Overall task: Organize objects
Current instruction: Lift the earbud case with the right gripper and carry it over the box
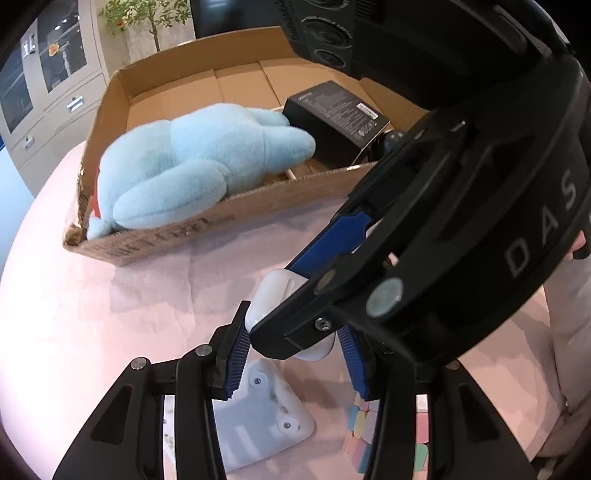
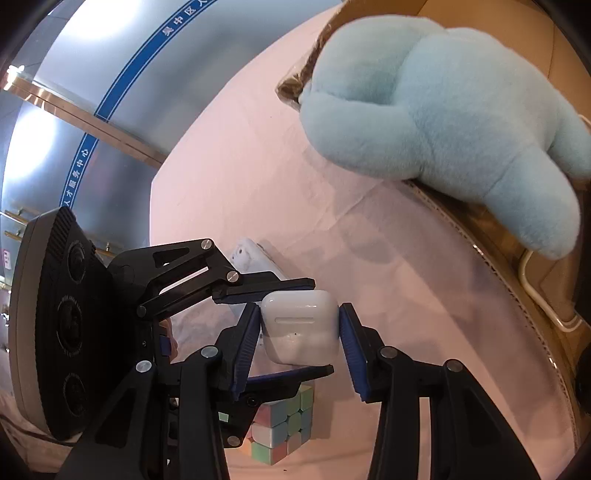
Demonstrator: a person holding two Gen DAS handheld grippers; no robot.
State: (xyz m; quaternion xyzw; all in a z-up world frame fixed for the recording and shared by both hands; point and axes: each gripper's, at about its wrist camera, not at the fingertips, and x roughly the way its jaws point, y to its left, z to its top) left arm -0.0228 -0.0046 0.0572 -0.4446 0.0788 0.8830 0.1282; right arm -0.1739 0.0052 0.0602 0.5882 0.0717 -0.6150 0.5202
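The white earbud case [image 2: 300, 325] was held above the pink desk [image 2: 388, 295], with both sets of tongs clamped on it at once. The right tongs [image 2: 297, 350] pressed its two sides between blue pads, while the left tongs [image 1: 295, 354] came in crosswise, one finger above the case and one below. Beneath lay a pastel puzzle cube [image 2: 284, 432] and a white device [image 1: 258, 410], beyond them a cardboard box [image 1: 207, 225] holding a blue plush toy [image 1: 199, 162].

Pink tablecloth [image 1: 74, 314], grey cabinet [image 1: 40, 92], potted plant [image 1: 147, 18]
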